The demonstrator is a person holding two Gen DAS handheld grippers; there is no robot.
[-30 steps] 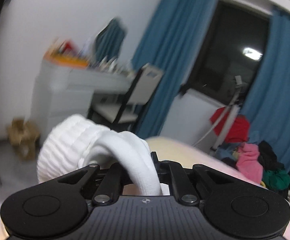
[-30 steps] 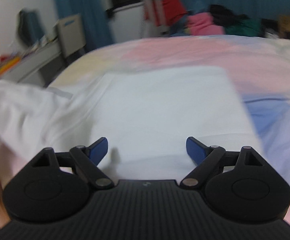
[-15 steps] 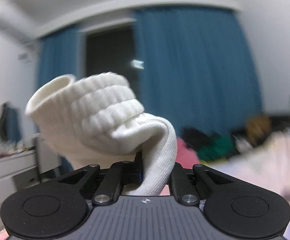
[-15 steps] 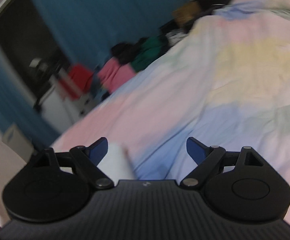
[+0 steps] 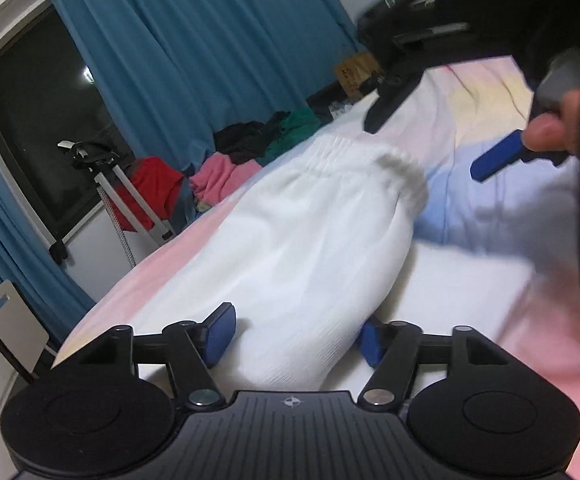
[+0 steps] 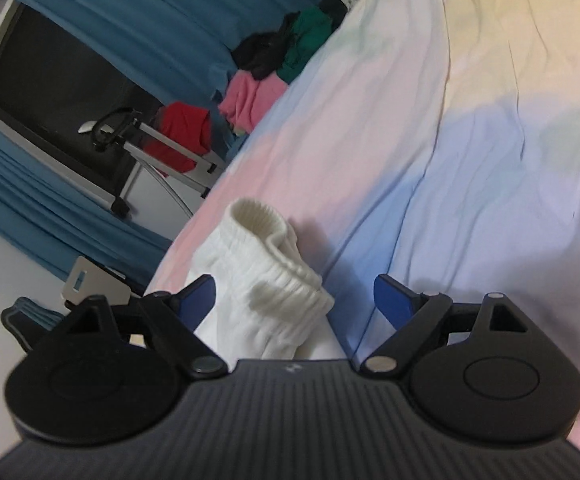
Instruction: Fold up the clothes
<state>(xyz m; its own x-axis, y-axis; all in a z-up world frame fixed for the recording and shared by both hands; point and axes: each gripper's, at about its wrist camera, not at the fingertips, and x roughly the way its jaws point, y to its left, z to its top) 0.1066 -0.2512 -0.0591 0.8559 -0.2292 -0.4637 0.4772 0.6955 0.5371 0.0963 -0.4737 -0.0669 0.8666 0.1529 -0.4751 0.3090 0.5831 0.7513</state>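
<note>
Left wrist view: the left gripper (image 5: 294, 335) has its blue pads (image 5: 220, 333) spread apart, gripping nothing. A white garment (image 5: 297, 248) lies on the pastel bedspread (image 5: 561, 344) and runs between the pads toward 12 o'clock, ending in a ribbed cuff (image 5: 403, 178). At 1 o'clock the right gripper (image 5: 429, 120) hangs above the bed, its jaws wide, with a hand (image 5: 561, 132) around it. A heap of clothes (image 5: 246, 160) sits at 11 o'clock under the blue curtains (image 5: 194, 52).

Right wrist view: the right gripper (image 6: 294, 300) is wide open and empty. The garment's ribbed cuff (image 6: 274, 264) lies on the bedspread (image 6: 469, 152), nearer the pad (image 6: 196, 302) at 9 o'clock; contact cannot be told. The clothes heap (image 6: 266, 76) is at 11 o'clock, before the curtains (image 6: 150, 12).
</note>
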